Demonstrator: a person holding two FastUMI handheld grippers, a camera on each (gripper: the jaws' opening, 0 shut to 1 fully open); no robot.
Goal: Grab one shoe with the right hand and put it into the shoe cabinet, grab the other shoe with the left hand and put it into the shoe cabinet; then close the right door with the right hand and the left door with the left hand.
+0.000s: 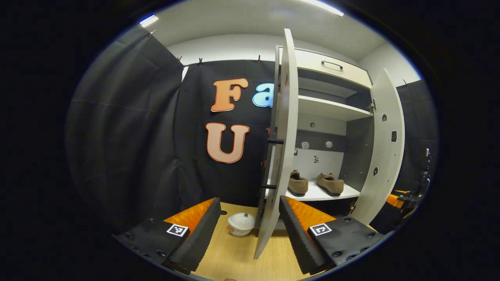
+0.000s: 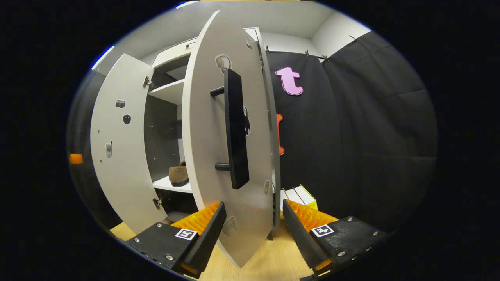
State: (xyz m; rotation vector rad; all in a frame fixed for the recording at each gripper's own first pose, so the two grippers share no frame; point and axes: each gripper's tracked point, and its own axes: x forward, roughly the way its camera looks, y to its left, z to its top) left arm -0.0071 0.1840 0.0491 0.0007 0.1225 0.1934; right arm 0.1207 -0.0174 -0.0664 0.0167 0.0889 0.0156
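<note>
Both shoes [image 1: 298, 182] [image 1: 330, 183] are being shown side by side on the lower shelf [image 1: 312, 194] inside the shoe cabinet [image 1: 332, 70]. The left gripper [image 1: 247, 230] is being held wide open, empty, straddling the edge of the left door [image 1: 283, 140]. The right gripper [image 2: 252, 230] is likewise being held spread and empty around the lower edge of the right door [image 2: 207, 128], below its handle [image 2: 235, 128]. A small white bowl [image 1: 240, 224] is being seen on the floor beside the cabinet.

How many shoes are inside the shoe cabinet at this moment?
2. Both brown shoes stand side by side on the lower shelf: one shoe on the left, the other shoe on the right. The open doors may hide other parts of the cabinet.
</note>
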